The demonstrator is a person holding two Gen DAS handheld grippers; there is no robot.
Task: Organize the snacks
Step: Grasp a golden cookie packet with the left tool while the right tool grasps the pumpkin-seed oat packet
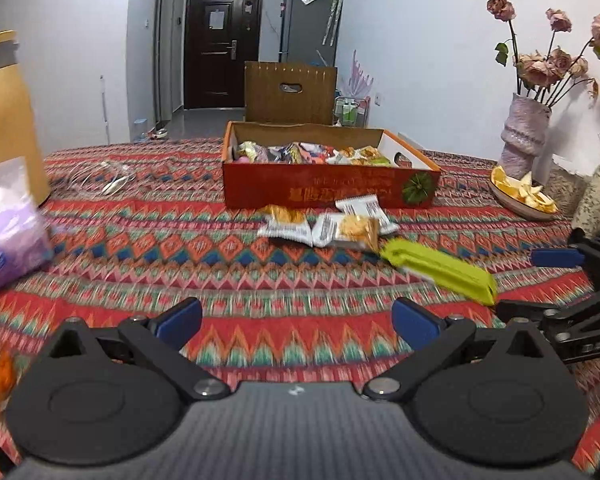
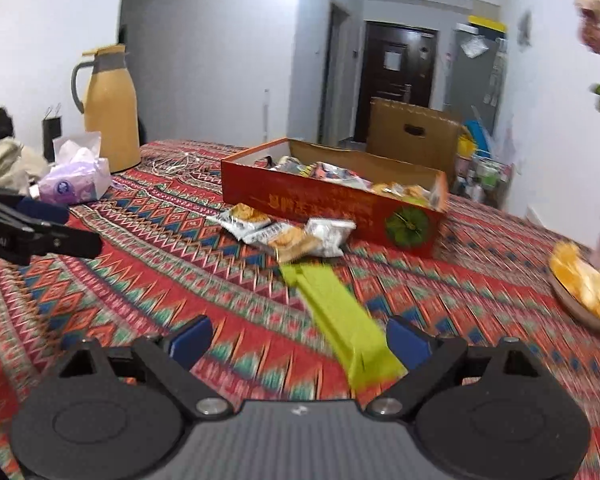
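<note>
**Right tongs lining up on the green packet**

Right tongs [image 2: 298, 342] stand wide open, nothing gripped; the long green snack packet [image 2: 340, 320] lies flat on the tabletop [image 2: 140, 280] with its near end between the pads, closer to the right one. Left tongs [image 1: 298, 320] also open and empty. Three biscuit packets [image 1: 324, 226] lie loose just in front of the red snack box [image 1: 328, 188].

Judgement: centre the packet between the pads, sink low, and close across its narrow width. Motion blur here; slow down first.
</note>
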